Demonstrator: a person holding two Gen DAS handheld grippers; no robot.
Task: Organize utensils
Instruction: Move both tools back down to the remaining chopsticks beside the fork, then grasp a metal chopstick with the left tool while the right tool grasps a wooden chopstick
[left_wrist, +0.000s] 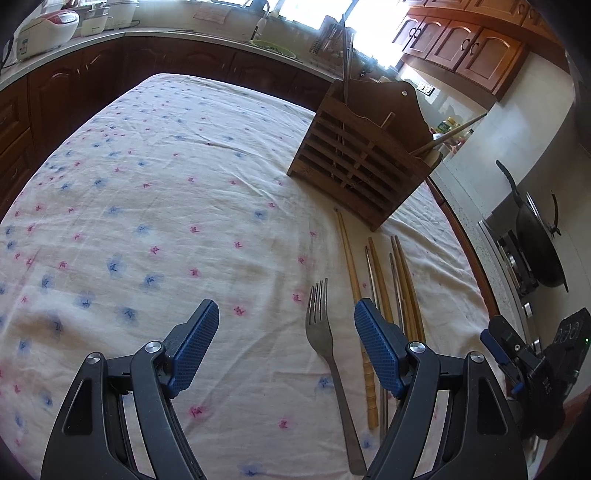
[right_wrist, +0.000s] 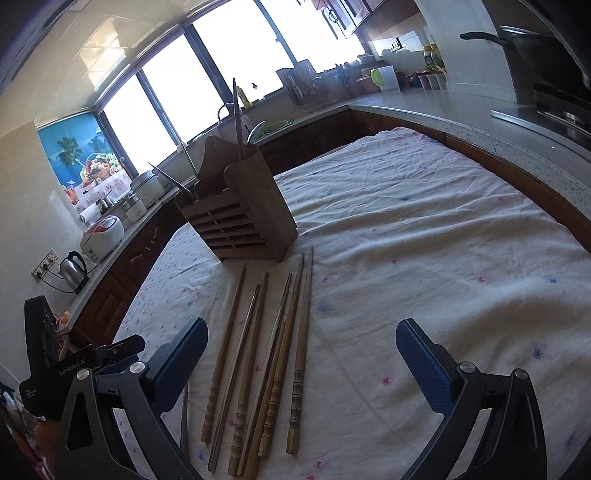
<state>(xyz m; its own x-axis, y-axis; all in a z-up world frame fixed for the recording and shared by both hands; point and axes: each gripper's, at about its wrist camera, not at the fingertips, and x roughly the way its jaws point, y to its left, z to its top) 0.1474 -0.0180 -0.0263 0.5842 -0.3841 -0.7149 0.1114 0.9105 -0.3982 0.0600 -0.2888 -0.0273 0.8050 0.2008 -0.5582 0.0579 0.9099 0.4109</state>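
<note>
A wooden slatted utensil holder (left_wrist: 360, 166) stands on the flowered tablecloth (left_wrist: 155, 206), with a few utensils standing in it; it also shows in the right wrist view (right_wrist: 240, 218). Several wooden and metal chopsticks (left_wrist: 391, 295) lie side by side in front of it, also in the right wrist view (right_wrist: 266, 354). A metal fork (left_wrist: 327, 350) lies left of them. My left gripper (left_wrist: 286, 321) is open above the fork. My right gripper (right_wrist: 301, 339) is open and empty above the chopsticks' right side; it shows in the left wrist view (left_wrist: 517, 354).
Kitchen counters (right_wrist: 461, 122) with dark wood cabinets surround the table. A rice cooker (left_wrist: 48, 29), a kettle (right_wrist: 74, 271), a dish rack (right_wrist: 306, 85) and a wok (left_wrist: 539, 236) on the stove stand on them. The cloth stretches left (left_wrist: 110, 258) and right (right_wrist: 443, 240).
</note>
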